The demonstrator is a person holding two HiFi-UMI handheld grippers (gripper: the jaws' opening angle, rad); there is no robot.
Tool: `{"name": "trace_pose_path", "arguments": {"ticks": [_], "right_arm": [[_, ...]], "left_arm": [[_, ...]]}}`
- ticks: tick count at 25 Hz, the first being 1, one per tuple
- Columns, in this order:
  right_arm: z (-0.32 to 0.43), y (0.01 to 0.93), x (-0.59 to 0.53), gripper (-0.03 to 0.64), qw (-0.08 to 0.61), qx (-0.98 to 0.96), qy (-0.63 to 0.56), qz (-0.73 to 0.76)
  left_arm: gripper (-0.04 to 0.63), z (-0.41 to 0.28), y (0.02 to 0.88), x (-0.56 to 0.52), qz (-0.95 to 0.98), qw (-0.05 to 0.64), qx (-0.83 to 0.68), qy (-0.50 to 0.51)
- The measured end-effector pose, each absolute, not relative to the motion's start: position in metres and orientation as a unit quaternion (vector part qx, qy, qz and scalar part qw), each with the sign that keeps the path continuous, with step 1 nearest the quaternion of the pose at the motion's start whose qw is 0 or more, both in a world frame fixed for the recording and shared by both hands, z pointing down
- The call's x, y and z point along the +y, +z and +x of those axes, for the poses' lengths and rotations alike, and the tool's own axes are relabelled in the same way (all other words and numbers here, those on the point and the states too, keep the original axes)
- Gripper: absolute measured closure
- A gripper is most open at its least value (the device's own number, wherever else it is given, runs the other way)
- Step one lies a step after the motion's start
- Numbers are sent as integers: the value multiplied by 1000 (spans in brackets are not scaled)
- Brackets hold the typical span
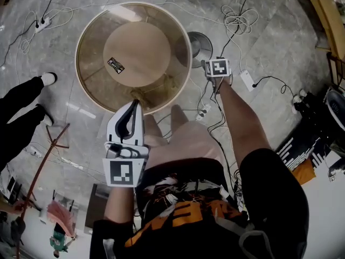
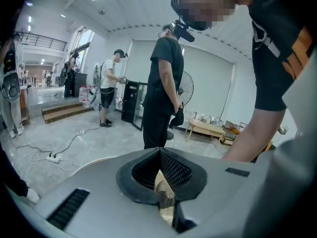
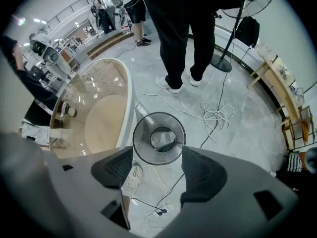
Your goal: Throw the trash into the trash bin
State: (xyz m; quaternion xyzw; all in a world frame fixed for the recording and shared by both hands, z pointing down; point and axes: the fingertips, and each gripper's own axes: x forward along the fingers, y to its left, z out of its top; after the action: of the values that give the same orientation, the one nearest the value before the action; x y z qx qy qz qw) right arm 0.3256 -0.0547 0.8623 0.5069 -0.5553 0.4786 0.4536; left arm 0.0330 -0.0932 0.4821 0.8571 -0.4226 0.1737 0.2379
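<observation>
Hanging straight above the round black wire-mesh trash bin (image 3: 141, 145), the right gripper (image 3: 157, 163) has its two dark pads spread wide with nothing between them. That seems the point of holding it there, since a pale crumpled scrap of trash (image 3: 162, 139) lies on the bin's floor directly under the gap. To my eye the drop for this piece is done. The bin stands on the grey marble floor just beside the big round glass-topped table with a cream rim (image 1: 94, 31), close enough that the person reaches it with one outstretched arm. The left gripper (image 1: 134, 103) is kept low and close to the body, pointing at the table's near edge. Its jaws are brought together at the tips, probably just parked out of the way. In the hollow behind those tips a tan sliver shows, and I can't tell whether it is something pinched or only the table seen through the gap. From the head view the bin is half covered by the table rim, and the right gripper's marker cube hides its jaws. A small dark card-like thing (image 1: 115, 65) lies on the glass, too small to name or to call trash.
</observation>
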Motion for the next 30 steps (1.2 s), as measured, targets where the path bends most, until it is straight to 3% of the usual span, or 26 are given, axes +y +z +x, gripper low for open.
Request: {"name": "trace_pose_path", "arguments": {"ticks": [7, 20, 30], "right_arm": [[250, 838, -95, 298, 448, -656, 409, 450], [-87, 840, -119, 298, 476, -773, 333, 255], [-153, 869, -144, 328, 532, -760, 281, 246]], "left_arm": [[572, 4, 482, -95, 846, 241, -449, 156], [572, -167, 493, -79, 771, 270, -562, 126], [572, -256, 512, -68, 738, 286, -600, 119]]}}
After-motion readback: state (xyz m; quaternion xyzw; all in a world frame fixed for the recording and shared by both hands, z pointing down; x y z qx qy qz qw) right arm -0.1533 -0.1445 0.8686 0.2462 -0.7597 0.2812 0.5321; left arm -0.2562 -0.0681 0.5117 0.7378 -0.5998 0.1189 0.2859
